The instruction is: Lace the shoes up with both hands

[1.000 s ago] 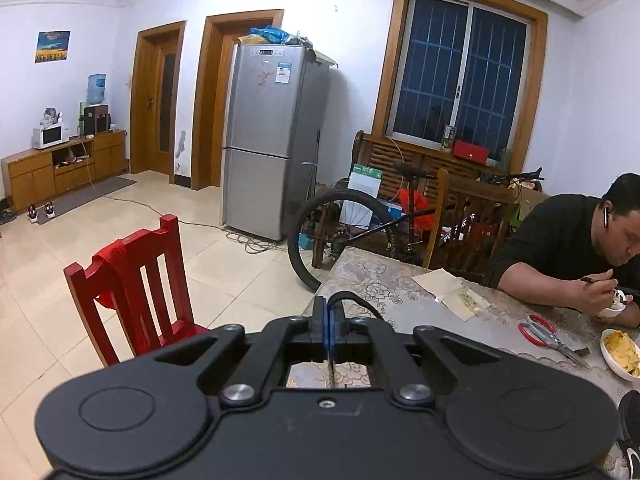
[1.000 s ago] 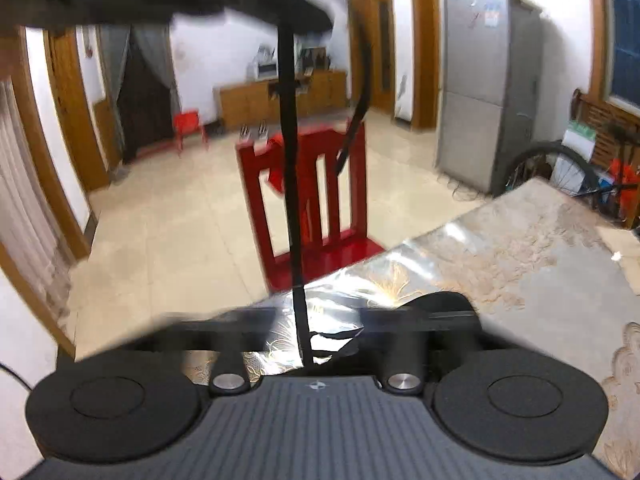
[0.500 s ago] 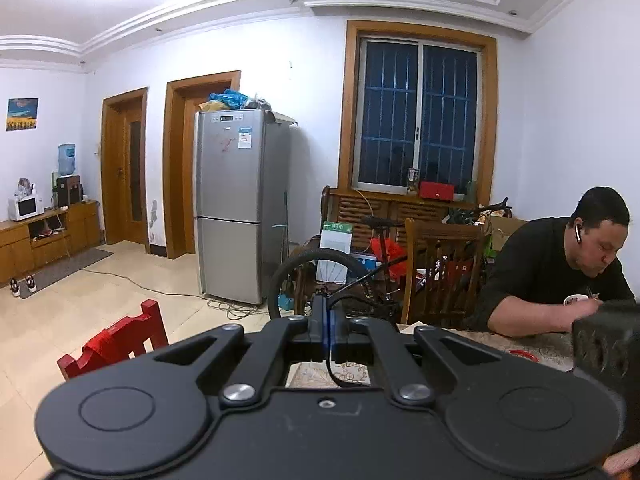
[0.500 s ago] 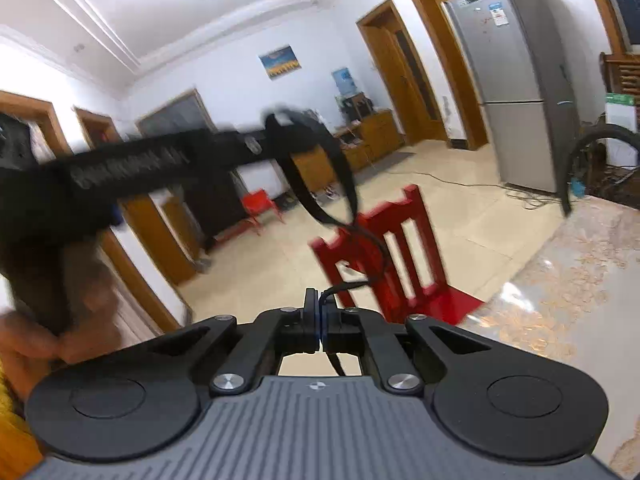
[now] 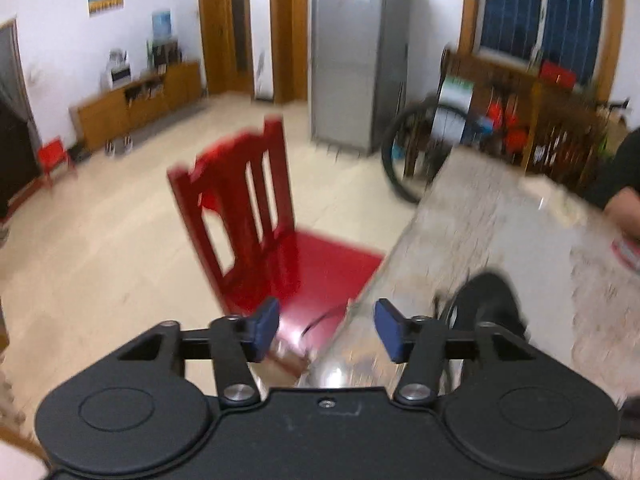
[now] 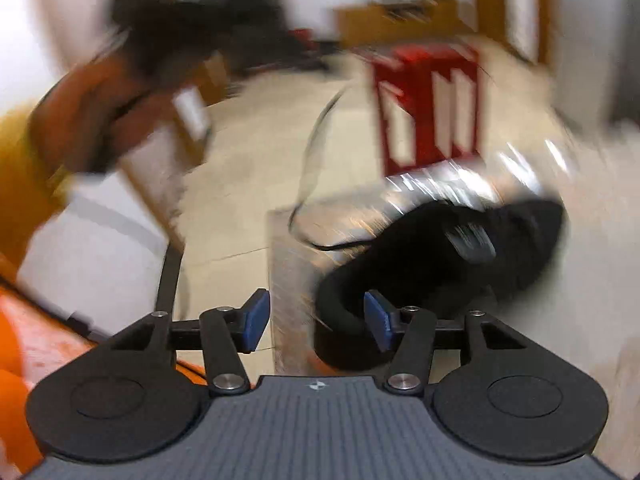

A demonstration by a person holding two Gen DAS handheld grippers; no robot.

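Nearest the lens in the left wrist view, the left gripper (image 5: 326, 330) shows a matte black body with two round caps, hinged black links and flat blue pads; its jaws are opening and nothing lies between them. Just past the right pad, a black shoe (image 5: 486, 304) with a soft, rounded collar sits near the table's (image 5: 520, 232) near corner, partly hidden by the gripper's linkage. The table carries a glossy, pale patterned cover that reflects light along its left edge. Beside that edge stands a red chair (image 5: 248, 216) of lacquered wood with a slatted back and a flat, shiny seat. A thin dark lace (image 5: 320, 320) shows faintly between the pads, over the chair seat, touching neither pad. Farther off stand a tall grey fridge (image 5: 356, 56) and a bicycle wheel (image 5: 420, 148). In the right wrist view, heavily blurred, the right gripper (image 6: 316, 322) has a ribbed grey top and the same blue pads; its jaws are opening too, with the table corner below the gap and no pad pressing anything. The shoe (image 6: 440, 264) lies on its side at that corner, just beyond the right pad, its lace (image 6: 312, 168) curving loosely up off the table's edge.
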